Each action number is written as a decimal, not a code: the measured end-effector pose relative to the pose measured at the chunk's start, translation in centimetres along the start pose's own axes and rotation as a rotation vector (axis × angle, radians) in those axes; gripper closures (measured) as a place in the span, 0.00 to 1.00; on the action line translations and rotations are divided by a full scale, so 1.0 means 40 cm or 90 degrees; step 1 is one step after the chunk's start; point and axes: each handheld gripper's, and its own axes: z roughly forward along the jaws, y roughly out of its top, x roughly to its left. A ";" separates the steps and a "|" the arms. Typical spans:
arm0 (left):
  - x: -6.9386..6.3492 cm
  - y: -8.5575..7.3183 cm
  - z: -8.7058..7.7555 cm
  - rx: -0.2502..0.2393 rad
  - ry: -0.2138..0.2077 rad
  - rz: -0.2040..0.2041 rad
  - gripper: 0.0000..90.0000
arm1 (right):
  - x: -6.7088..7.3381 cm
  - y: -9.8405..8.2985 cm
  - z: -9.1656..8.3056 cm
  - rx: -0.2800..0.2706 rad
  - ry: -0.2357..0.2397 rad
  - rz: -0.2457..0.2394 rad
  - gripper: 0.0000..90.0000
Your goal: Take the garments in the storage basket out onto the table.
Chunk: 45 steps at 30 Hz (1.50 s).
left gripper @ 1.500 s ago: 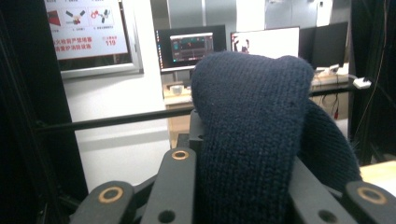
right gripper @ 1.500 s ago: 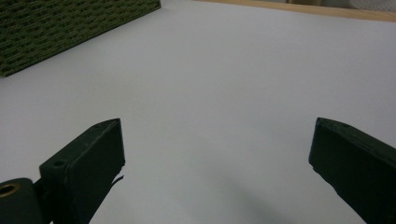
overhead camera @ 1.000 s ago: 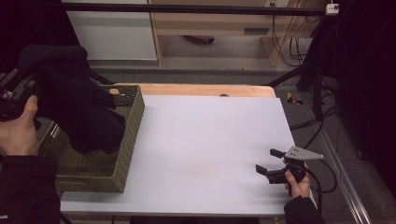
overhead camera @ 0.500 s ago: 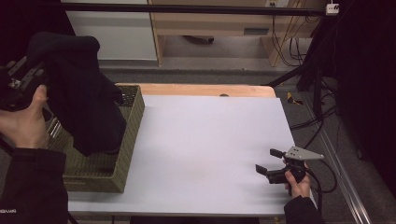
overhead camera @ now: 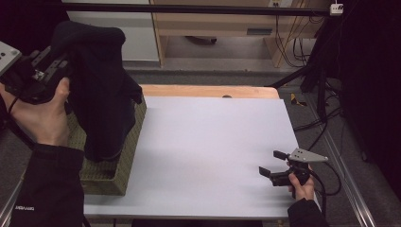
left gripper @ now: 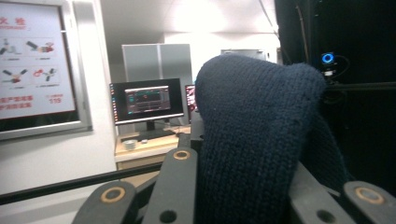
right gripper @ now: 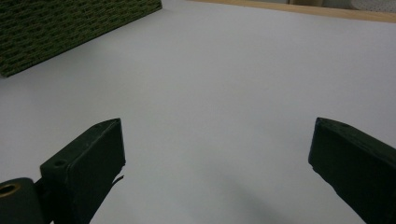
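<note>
White table (overhead camera: pixel 213 142) mostly bare. Green woven basket (overhead camera: pixel 124 161) sits at its left edge. Dark navy knit garment (overhead camera: pixel 101 90) hangs above the basket, lower end reaching into it, top pinched in left gripper (overhead camera: pixel 45 71), jaws clamped on the fabric. Right gripper (overhead camera: pixel 272 165) rests low near the right edge, jaws spread wide, nothing between.
</note>
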 end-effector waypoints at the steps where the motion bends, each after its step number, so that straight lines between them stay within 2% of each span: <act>1: 0.000 0.000 0.000 0.000 0.000 0.000 0.90 | 0.000 0.000 0.000 0.000 0.000 0.000 0.05; 8: -0.057 0.016 0.035 -0.001 -0.028 0.006 0.90 | 0.000 0.001 0.000 -0.002 0.002 0.000 0.05; 11: -0.085 0.022 0.052 -0.002 -0.041 0.001 0.90 | 0.001 0.001 0.000 -0.002 0.003 0.003 0.05; 12: -0.085 0.022 0.052 -0.002 -0.041 0.001 0.90 | 0.001 0.001 0.001 -0.003 0.003 0.001 0.05; 13: -0.102 0.025 0.062 -0.001 -0.050 0.004 0.90 | 0.000 0.001 0.001 -0.003 0.002 0.000 0.05; 15: -0.107 0.026 0.066 -0.002 -0.052 0.005 0.90 | 0.000 0.001 0.001 -0.003 0.003 0.001 0.05; 28: -0.214 0.038 0.131 -0.005 -0.105 -0.005 0.90 | 0.001 0.001 0.001 -0.003 0.003 0.001 0.05; 45: -0.343 0.020 0.220 0.007 -0.166 -0.012 0.90 | 0.000 0.002 -0.001 -0.006 0.004 0.003 0.05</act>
